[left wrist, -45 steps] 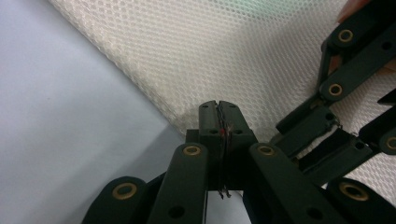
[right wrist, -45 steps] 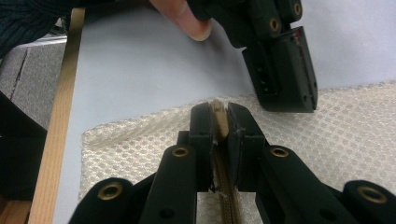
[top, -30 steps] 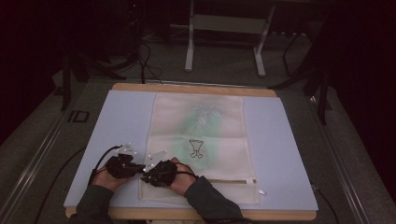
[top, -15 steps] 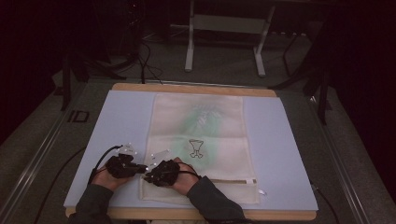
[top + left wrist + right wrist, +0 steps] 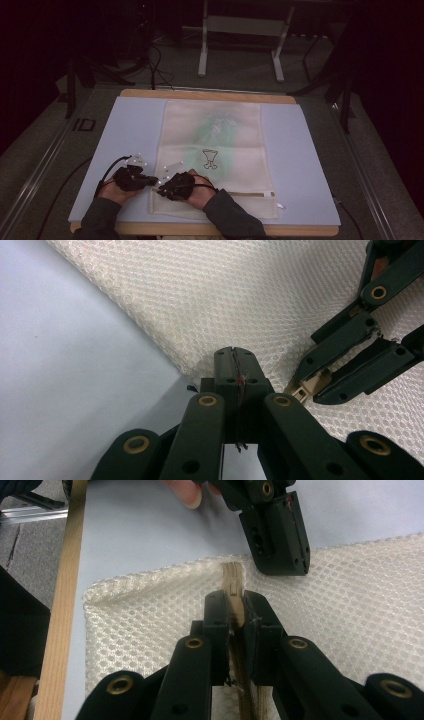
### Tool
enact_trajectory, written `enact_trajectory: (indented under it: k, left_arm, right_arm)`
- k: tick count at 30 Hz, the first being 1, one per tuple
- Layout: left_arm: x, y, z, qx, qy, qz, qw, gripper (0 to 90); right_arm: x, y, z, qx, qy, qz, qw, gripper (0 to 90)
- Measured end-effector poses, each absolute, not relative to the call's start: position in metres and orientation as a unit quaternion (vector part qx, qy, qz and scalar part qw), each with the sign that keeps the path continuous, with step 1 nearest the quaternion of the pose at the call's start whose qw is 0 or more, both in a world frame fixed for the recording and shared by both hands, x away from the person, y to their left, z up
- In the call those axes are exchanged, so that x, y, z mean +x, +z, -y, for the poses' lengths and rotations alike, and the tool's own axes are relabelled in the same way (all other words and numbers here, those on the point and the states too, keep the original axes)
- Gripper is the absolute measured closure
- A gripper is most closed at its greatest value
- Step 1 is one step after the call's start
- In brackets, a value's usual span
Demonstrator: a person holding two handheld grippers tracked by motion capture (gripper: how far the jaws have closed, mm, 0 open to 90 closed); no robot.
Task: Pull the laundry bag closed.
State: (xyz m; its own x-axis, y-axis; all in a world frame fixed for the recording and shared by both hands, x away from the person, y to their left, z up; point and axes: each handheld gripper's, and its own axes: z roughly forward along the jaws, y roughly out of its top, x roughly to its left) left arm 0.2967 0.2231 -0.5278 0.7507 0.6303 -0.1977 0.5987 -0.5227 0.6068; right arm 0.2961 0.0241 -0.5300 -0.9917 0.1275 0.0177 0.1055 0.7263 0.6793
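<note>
Jaws of both grippers are clenched. Right gripper point(image 5: 235, 607) pinches a beige zipper tab point(image 5: 232, 582) at the corner of the white mesh bag point(image 5: 212, 150). Left gripper point(image 5: 235, 365) clamps on the bag's edge just beside it, apparently catching a fold of mesh. Bag lies flat on the blue desk point(image 5: 300, 150), both hands at its near left corner.

Left claw point(image 5: 150, 180) clamped; right claw point(image 5: 161, 189) clamped; tips nearly touching.
</note>
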Motion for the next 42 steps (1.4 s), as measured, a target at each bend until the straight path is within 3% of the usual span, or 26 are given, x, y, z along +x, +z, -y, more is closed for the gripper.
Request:
enact_trajectory:
  k: [42]
  left_arm:
    - [0.297, -0.527, -0.223, 0.876, 0.025, -0.346, 0.334, 90.0]
  right_arm:
    - [0.289, -0.519, -0.012, 0.047, 0.325, -0.943, 0.048, 82.2]
